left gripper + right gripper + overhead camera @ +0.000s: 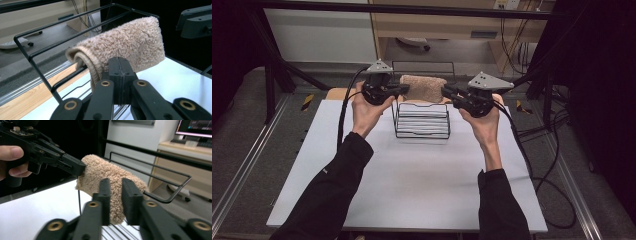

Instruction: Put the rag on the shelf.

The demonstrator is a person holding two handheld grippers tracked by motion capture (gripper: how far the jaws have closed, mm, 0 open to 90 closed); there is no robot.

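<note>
Towel (pixel 423 88), beige and fluffy, hangs folded over the top rail of a black wire rack (pixel 422 125) that stands toward the far side of a white table (pixel 412 185). The left gripper (pixel 403 89) meets the towel's left end; in the left gripper view its two black jaws are pressed flat together with no gap, their tips against the pile by the towel's hemmed edge (pixel 93 66), and whether fabric is caught between them cannot be told. The right gripper (pixel 446 93) is at the towel's right end; in the right gripper view its jaws stand a little apart with a fold of towel (pixel 112 182) pinched between them. Both hands grip the gripper handles above the rack.
</note>
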